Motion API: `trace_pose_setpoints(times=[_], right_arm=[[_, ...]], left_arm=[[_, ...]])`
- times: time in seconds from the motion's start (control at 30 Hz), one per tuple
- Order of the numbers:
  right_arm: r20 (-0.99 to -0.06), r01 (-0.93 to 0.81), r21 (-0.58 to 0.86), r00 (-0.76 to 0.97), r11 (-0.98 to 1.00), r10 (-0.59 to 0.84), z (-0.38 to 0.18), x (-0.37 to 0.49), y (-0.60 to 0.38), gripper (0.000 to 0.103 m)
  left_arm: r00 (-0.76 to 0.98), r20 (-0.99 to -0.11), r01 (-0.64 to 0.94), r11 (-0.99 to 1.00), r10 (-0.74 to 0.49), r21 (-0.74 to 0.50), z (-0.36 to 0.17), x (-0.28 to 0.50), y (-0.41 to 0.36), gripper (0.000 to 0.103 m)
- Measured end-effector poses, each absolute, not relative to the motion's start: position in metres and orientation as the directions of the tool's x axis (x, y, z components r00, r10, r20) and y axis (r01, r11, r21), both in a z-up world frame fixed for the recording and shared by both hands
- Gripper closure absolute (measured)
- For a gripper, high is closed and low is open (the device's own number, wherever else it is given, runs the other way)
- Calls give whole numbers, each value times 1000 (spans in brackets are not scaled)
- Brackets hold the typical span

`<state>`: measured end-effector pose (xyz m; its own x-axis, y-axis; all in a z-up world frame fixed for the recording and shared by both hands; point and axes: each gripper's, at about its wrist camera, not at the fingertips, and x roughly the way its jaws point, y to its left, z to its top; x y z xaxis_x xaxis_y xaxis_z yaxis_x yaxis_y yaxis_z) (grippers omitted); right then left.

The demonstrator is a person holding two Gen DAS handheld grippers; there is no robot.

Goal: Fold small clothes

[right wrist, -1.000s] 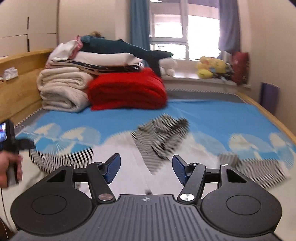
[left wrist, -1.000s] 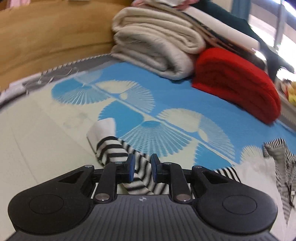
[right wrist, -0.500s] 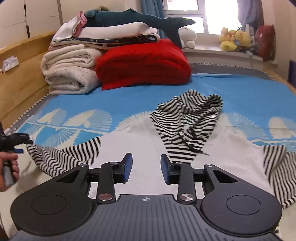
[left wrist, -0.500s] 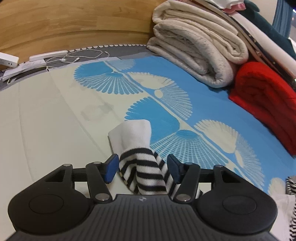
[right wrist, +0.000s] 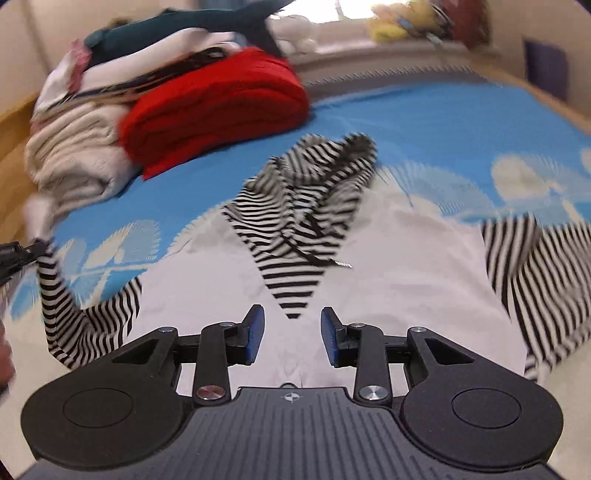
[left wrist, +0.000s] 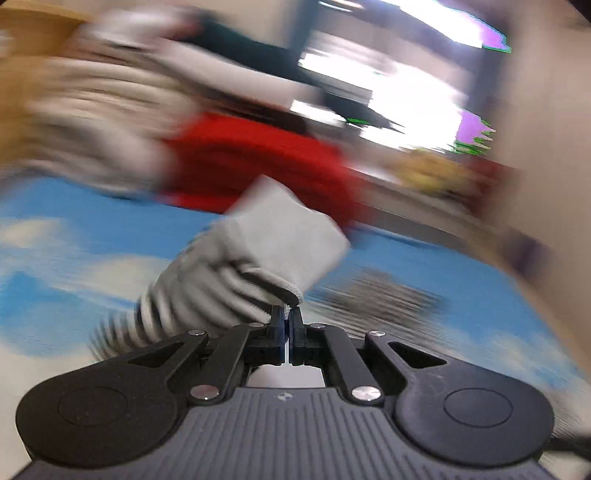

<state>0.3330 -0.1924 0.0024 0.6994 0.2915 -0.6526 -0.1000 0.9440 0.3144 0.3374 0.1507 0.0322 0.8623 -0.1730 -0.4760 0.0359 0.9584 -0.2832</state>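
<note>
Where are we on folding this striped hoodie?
Early. Done: hoodie body lies flat on the bed. In hand: left gripper is shut on the striped sleeve cuff, lifting it. Left: right gripper is open, empty; the other sleeve and hood remain unfolded.

— What sort of place is this?

— A bedroom in a home. There's a bed with a blue fan-patterned sheet (right wrist: pixel 424 110) and a wooden frame (right wrist: pixel 11 129).

— What else shows it?

— Folded beige blankets (right wrist: pixel 74 155) and a red blanket (right wrist: pixel 214 103) stacked at its head, and plush toys (right wrist: pixel 399 22) along the bright windowsill.
</note>
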Motion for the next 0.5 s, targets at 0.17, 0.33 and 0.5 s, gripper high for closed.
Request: trace_pose_setpoints(times=[0.17, 0.33, 0.5], right_arm=[[-695, 85, 434, 665, 897, 273, -16, 343, -228, 67], [-742, 291, 536, 610, 793, 277, -39, 349, -263, 69], [-766, 391, 567, 574, 725, 290, -59, 351, -276, 73]], left_arm=[[649, -575, 295, 861, -498, -413, 23, 331, 83, 85], [633, -746, -49, 951, -206, -305, 36, 343, 118, 82], [676, -731, -167, 949, -87, -267, 27, 335, 142, 81]])
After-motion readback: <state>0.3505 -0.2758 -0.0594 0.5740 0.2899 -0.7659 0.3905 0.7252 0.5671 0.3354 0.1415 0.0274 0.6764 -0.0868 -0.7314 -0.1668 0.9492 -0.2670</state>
